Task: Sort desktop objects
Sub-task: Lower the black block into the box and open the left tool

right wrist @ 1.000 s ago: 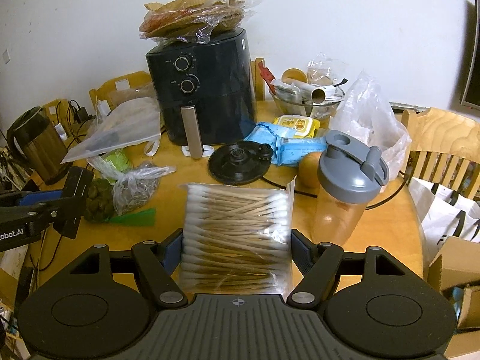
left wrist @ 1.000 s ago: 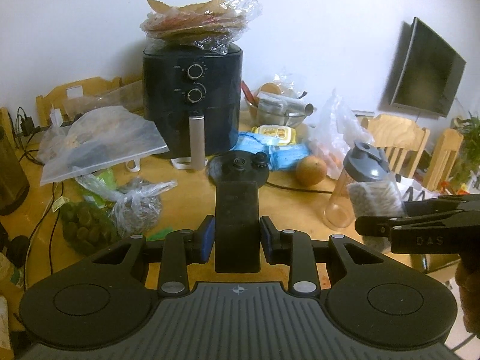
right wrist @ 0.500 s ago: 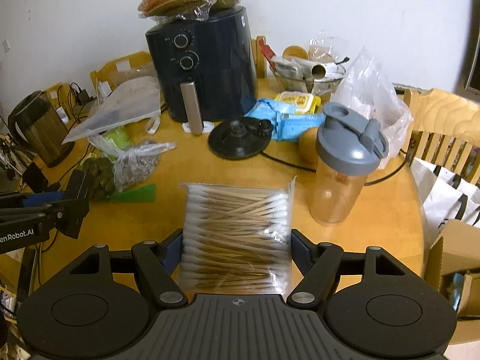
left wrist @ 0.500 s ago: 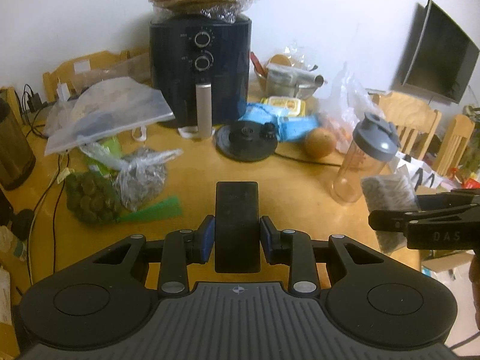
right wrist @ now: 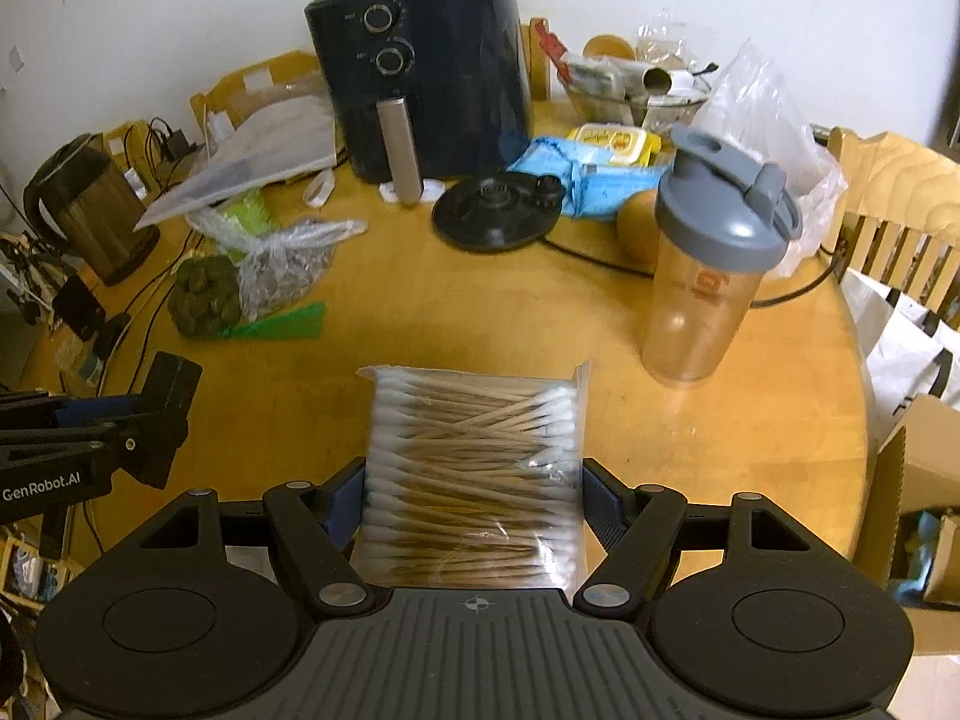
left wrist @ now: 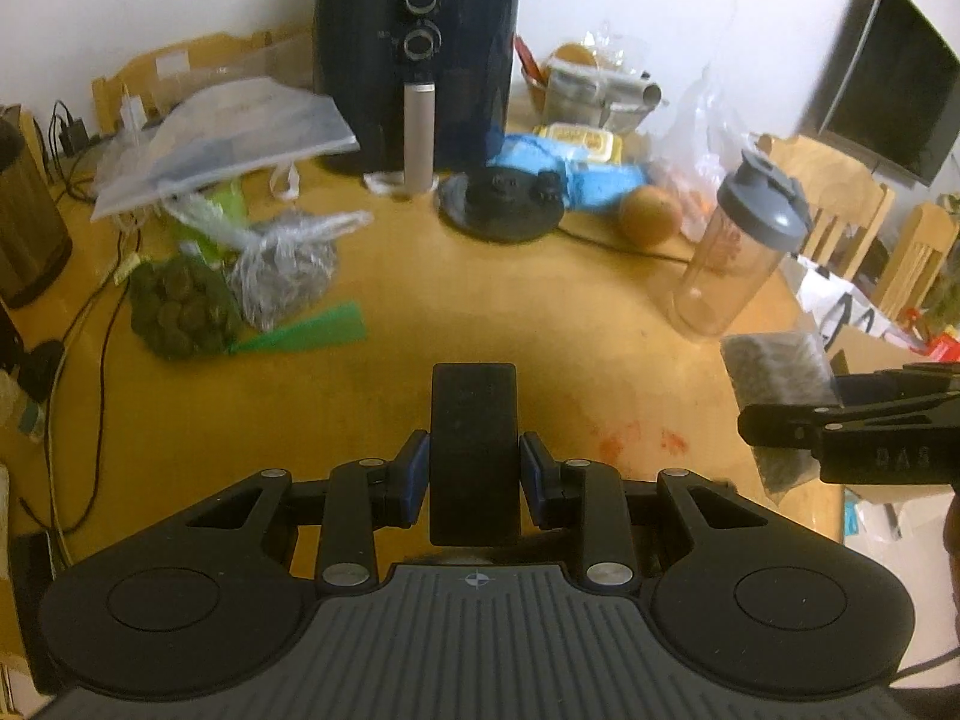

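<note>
My left gripper (left wrist: 474,476) is shut on a flat black rectangular block (left wrist: 474,420), its blue pads pressing both long sides, above the bare wooden table (left wrist: 540,324). My right gripper (right wrist: 474,501) is shut on a clear bag of wooden cotton swabs (right wrist: 474,450), which sticks out forward over the table's near part. From the left wrist view the swab bag (left wrist: 774,372) appears side-on at the right edge. In the right wrist view the black block (right wrist: 171,396) shows at the far left, held lower than the table's left rim.
A dark air fryer (left wrist: 414,60) stands at the back, a round black base (left wrist: 501,204) in front of it. A grey-lidded shaker bottle (right wrist: 708,276) and an orange (left wrist: 651,216) are on the right. Tied food bags (left wrist: 282,270) lie left, a kettle (right wrist: 90,210) beyond; a cardboard box (right wrist: 924,492) is off the right edge.
Both grippers have sunk toward the table and tipped further down, so the tabletop fills more of each view. Both grips are unchanged.
</note>
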Action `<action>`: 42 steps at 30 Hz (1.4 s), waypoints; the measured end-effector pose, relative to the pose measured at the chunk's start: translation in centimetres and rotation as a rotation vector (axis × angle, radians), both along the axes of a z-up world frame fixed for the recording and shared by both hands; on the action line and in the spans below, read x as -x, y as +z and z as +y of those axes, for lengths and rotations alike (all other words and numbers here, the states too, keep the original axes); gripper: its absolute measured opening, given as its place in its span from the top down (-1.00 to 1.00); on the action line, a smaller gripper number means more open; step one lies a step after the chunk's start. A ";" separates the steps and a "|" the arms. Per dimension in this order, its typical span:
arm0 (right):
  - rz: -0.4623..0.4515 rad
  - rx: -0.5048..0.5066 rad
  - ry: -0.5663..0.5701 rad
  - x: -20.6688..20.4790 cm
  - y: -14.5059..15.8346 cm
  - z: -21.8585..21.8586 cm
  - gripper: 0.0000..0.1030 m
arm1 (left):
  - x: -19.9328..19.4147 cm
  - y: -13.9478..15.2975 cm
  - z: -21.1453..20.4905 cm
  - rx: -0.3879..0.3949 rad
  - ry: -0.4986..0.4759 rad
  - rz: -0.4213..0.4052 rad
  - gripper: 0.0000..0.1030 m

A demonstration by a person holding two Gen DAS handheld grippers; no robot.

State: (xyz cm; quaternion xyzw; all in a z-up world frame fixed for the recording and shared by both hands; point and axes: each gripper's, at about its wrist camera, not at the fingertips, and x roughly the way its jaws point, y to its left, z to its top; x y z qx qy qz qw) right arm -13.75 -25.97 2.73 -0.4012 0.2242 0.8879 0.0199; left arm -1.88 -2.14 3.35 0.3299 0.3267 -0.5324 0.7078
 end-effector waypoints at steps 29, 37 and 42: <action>-0.134 0.083 0.031 -1.7 -3.7 -3.1 -0.45 | 0.8 -4.6 2.9 -0.161 -0.014 0.062 0.39; -0.143 0.091 0.020 -2.0 -3.8 -3.4 -0.45 | 0.8 -4.9 3.2 -0.172 -0.022 0.066 0.38; -0.146 0.092 0.008 -2.5 -3.8 -3.5 -0.45 | 1.1 -5.1 3.3 -0.181 -0.038 0.075 0.38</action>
